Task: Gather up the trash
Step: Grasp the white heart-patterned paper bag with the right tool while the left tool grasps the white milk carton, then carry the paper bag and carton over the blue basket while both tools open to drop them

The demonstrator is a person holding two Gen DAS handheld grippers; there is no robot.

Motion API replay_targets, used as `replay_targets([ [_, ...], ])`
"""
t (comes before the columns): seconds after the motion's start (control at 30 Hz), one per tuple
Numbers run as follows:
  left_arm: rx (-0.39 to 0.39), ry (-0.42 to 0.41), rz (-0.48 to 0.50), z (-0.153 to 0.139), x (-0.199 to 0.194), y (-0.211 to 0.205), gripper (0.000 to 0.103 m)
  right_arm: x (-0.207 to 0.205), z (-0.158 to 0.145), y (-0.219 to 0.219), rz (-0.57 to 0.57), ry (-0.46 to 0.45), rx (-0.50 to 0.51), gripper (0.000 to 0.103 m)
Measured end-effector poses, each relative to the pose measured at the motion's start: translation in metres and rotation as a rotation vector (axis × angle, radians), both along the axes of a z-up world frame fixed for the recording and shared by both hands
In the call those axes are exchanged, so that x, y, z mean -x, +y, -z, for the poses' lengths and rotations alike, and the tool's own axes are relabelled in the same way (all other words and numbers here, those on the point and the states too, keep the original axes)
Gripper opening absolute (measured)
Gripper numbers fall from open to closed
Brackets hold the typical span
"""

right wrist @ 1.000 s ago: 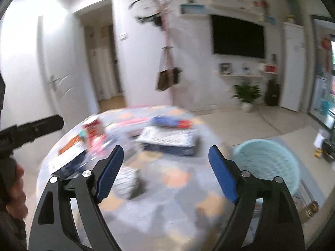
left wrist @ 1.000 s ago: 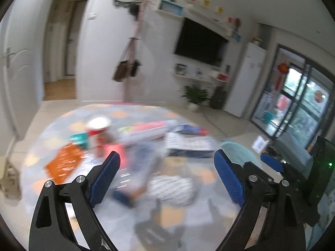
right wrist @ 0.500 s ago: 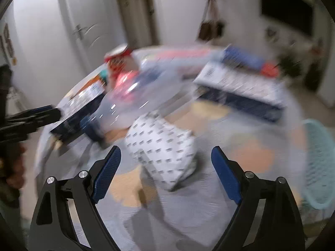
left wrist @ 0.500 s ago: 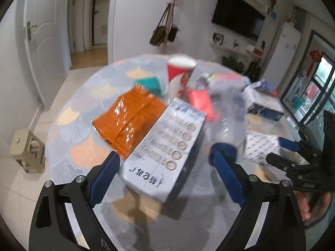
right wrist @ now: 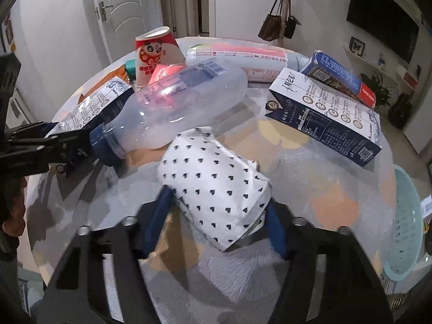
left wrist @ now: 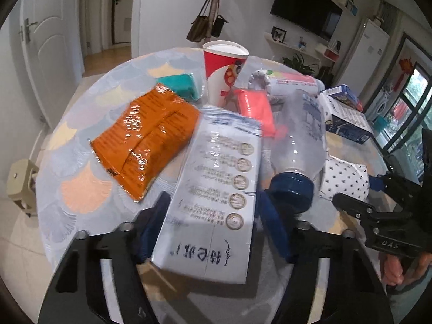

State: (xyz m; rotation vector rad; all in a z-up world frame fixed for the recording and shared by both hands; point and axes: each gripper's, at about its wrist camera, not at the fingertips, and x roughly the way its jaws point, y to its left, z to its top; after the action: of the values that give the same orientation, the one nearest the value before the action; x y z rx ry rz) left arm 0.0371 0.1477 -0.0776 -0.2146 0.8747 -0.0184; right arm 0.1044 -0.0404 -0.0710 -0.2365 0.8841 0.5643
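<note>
My left gripper (left wrist: 213,224) has its blue fingers on both sides of a white and blue milk carton (left wrist: 218,189) that lies on the round table (left wrist: 81,178); they look closed against it. My right gripper (right wrist: 218,216) has its fingers on both sides of a white packet with black hearts (right wrist: 216,189), pressed against it. A clear plastic bottle with a blue cap (right wrist: 172,108) lies between the two; it also shows in the left wrist view (left wrist: 299,140). The left gripper shows at the left of the right wrist view (right wrist: 67,140).
On the table lie an orange foil packet (left wrist: 145,135), a red paper cup (left wrist: 224,70), a teal packet (left wrist: 181,86), a pink packet (left wrist: 256,108), a long tube (right wrist: 237,59) and two more cartons (right wrist: 324,116). A light blue basket (right wrist: 405,224) stands on the floor at the right.
Both grippers have come down to the table and narrowed. The left now straddles the milk carton and the right straddles the heart packet; earlier both were wide open above the table.
</note>
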Motion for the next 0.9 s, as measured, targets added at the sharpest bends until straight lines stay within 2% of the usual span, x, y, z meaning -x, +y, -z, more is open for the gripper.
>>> replay_targets([
  [0.03, 0.001, -0.006, -0.002, -0.001, 0.002, 0.000, 0.061, 0.002, -0.001, 0.000, -0.008, -0.002, -0.010, 0.040],
  [0.07, 0.002, -0.013, -0.003, -0.002, 0.004, 0.000, 0.060, 0.004, -0.001, 0.000, -0.017, -0.002, -0.020, 0.038],
  [0.13, 0.001, -0.036, -0.002, -0.008, 0.009, -0.002, 0.057, 0.011, -0.001, 0.000, -0.027, -0.010, -0.030, 0.026],
  [0.23, 0.000, -0.073, -0.010, -0.019, 0.017, -0.005, 0.054, 0.019, -0.003, -0.002, -0.037, -0.023, -0.049, 0.016],
  [0.47, 0.005, -0.194, 0.008, -0.055, 0.030, -0.017, 0.054, 0.038, -0.028, -0.019, -0.012, -0.097, -0.118, 0.014],
  [0.63, 0.015, -0.282, 0.059, -0.083, 0.031, -0.038, 0.054, 0.045, -0.052, -0.043, 0.041, -0.152, -0.156, 0.014],
  [0.8, 0.025, -0.343, 0.133, -0.106, 0.022, -0.069, 0.054, 0.047, -0.071, -0.073, 0.132, -0.233, -0.105, 0.014],
  [0.9, 0.028, -0.367, 0.188, -0.117, 0.009, -0.092, 0.054, 0.043, -0.079, -0.099, 0.205, -0.252, -0.097, 0.014],
])
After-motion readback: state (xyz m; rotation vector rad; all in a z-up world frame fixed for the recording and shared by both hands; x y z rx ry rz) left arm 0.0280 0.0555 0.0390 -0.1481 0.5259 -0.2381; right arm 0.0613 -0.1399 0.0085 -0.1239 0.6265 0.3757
